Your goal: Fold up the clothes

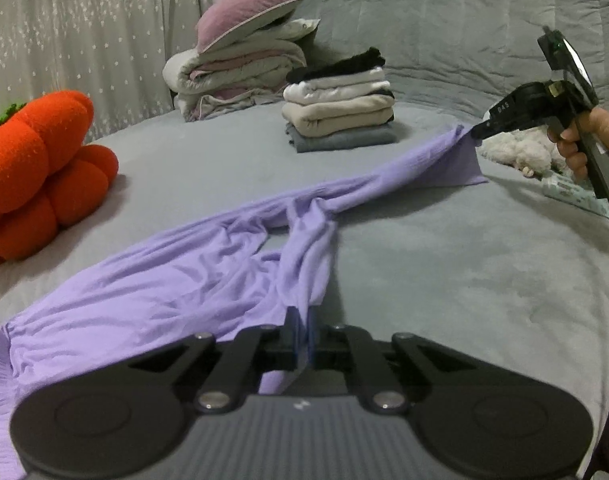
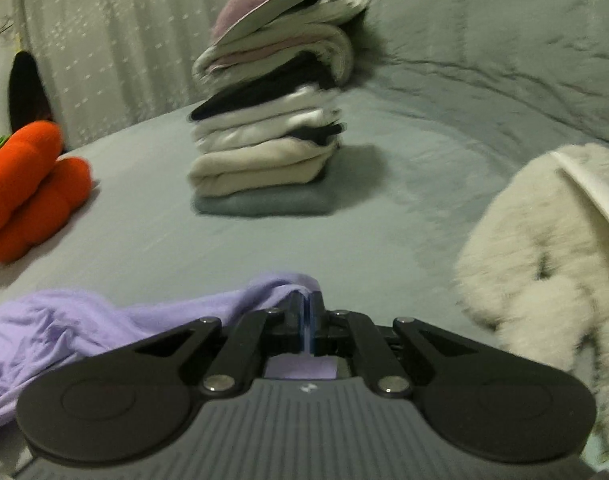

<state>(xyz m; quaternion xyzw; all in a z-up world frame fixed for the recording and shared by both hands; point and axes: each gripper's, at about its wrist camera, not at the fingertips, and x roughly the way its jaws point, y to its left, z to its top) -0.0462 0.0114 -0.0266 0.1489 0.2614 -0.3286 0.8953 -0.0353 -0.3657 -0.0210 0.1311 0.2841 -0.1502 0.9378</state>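
A lilac garment (image 1: 176,276) lies stretched in a twisted band across the grey bed. My left gripper (image 1: 303,314) is shut on its near end, the cloth pinched between the pads. In the left wrist view my right gripper (image 1: 475,133), held by a hand (image 1: 584,136), is shut on the far corner and lifts it off the bed. The right wrist view shows the same grip from behind: my right gripper (image 2: 307,299) is shut on a bunched fold of the lilac garment (image 2: 60,320), which trails off to the left.
A stack of folded clothes (image 1: 340,104) sits mid-bed, with piled bedding and a mauve pillow (image 1: 244,20) behind it. An orange plush cushion (image 1: 36,172) lies at the left. A fluffy white item (image 2: 544,248) rests at the right. The bed surface (image 1: 464,272) is grey.
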